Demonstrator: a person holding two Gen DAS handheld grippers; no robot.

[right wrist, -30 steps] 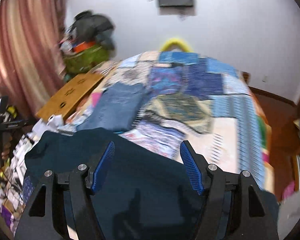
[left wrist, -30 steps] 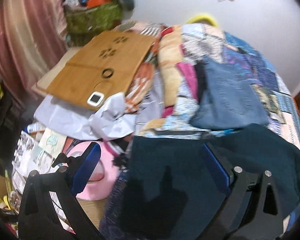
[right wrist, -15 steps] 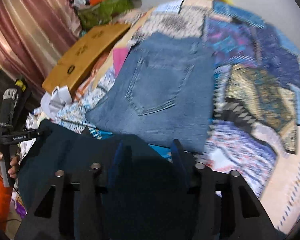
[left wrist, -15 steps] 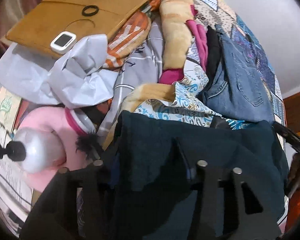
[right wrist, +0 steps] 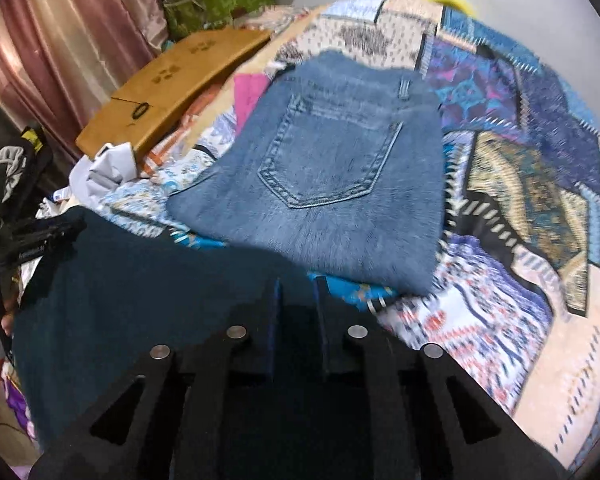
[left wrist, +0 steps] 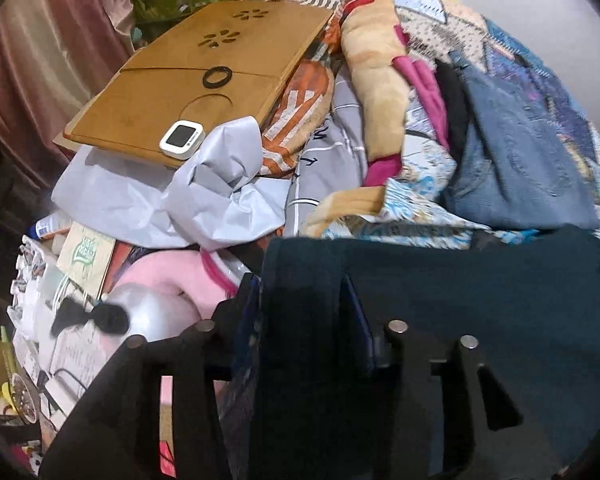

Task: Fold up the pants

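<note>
Dark teal pants [left wrist: 480, 292] lie at the near edge of the patchwork bed cover [right wrist: 540, 184]. My left gripper [left wrist: 300, 300] is shut on the left end of their near edge; the cloth bunches between its blue pads. My right gripper [right wrist: 298, 296] is shut on the right end of the same pants [right wrist: 140, 280], the cloth pinched between its narrow jaws. The left gripper also shows at the left edge of the right wrist view [right wrist: 40, 236].
Folded blue jeans [right wrist: 332, 172] lie on the bed just beyond the teal pants, also in the left wrist view [left wrist: 520, 160]. A wooden lap tray [left wrist: 192, 76] with a small white device [left wrist: 181, 139], crumpled grey plastic [left wrist: 204, 204] and clutter sit at the left.
Both grippers went from wide open over the teal pants to shut on their near edge. Both views dipped toward the bed, and the left view has since tilted back up a little.
</note>
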